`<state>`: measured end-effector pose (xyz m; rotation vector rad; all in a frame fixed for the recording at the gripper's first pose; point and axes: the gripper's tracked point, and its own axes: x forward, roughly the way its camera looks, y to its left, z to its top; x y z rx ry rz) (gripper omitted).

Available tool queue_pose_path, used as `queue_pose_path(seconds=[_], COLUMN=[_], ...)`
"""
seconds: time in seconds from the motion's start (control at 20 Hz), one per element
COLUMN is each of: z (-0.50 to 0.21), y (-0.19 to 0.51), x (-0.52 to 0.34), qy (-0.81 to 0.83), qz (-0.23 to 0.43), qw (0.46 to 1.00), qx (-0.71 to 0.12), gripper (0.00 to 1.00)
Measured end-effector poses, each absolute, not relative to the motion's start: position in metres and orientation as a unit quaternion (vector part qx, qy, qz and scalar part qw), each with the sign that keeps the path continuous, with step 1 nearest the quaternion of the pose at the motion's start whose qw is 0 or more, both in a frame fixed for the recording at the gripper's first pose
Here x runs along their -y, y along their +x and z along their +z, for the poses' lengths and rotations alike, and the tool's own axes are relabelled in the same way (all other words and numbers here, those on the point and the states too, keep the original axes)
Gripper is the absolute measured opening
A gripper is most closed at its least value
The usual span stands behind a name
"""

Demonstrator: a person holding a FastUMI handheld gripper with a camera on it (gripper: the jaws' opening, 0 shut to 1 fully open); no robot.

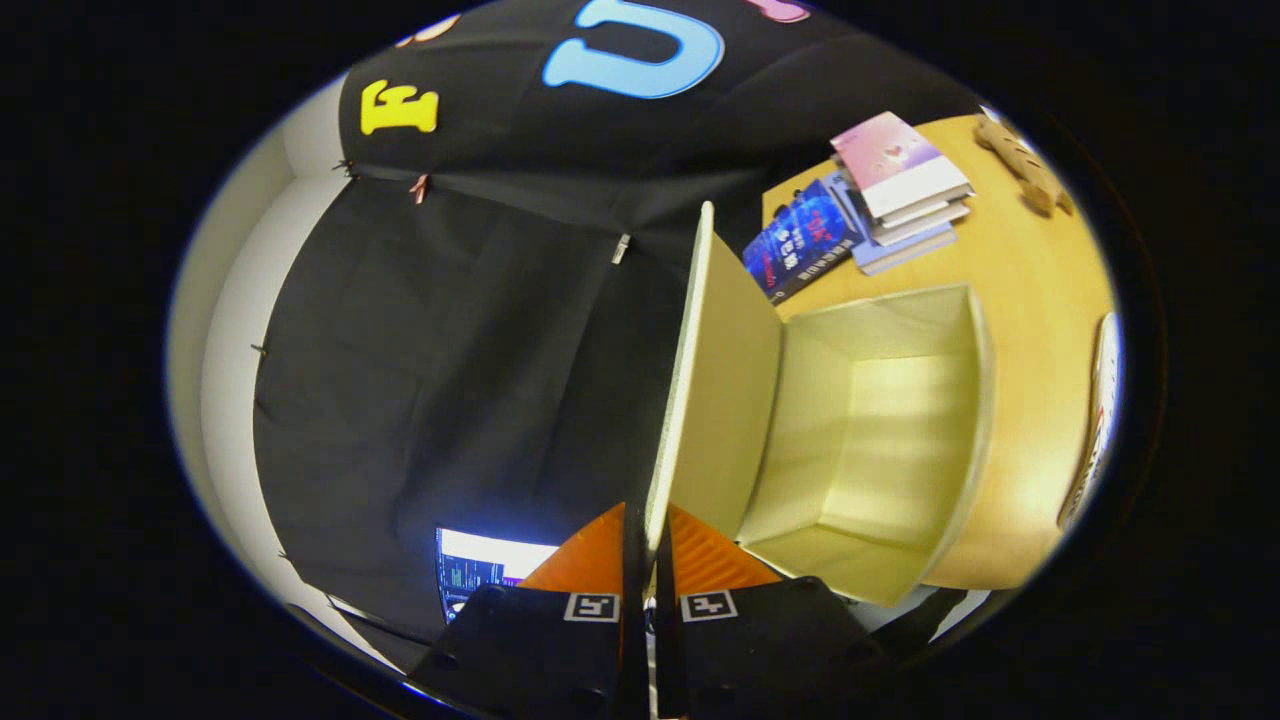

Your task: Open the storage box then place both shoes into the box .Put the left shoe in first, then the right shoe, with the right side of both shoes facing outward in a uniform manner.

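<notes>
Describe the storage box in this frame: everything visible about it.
The box is pale cream, cardboard-like, and stands open on the wooden table. Its inside looks empty. The hinged lid is swung up, its free edge pinched between the gripper fingers. Books lie beyond it, apart from it.

The hand-held two-finger gripper (648,515) has a pair of wedge-shaped fingers (590,555) that taper forward, and the right one has fine ridges across its face. Behind each finger sits a blocky matte black plastic carrier (530,650) with small round recesses. Each carrier has a small square black-and-white marker tag (592,607) at its front edge. The fingers pinch the thin edge of the cream cardboard lid (715,380).
</notes>
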<state>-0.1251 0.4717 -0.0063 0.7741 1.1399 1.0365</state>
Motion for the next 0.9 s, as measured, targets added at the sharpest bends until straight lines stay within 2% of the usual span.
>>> queue_pose_path(seconds=[0.25, 0.5, 0.9], z=[0.001, -0.022, -0.048], y=[-0.14, -0.149, -0.153], x=[-0.562, -0.63, -0.667], qy=[0.325, 0.306, 0.29], qz=[0.473, 0.465, 0.458], qw=[0.65, 0.651, 0.654], qx=[-0.498, -0.516, -0.528], gripper=[0.08, 0.08, 0.09])
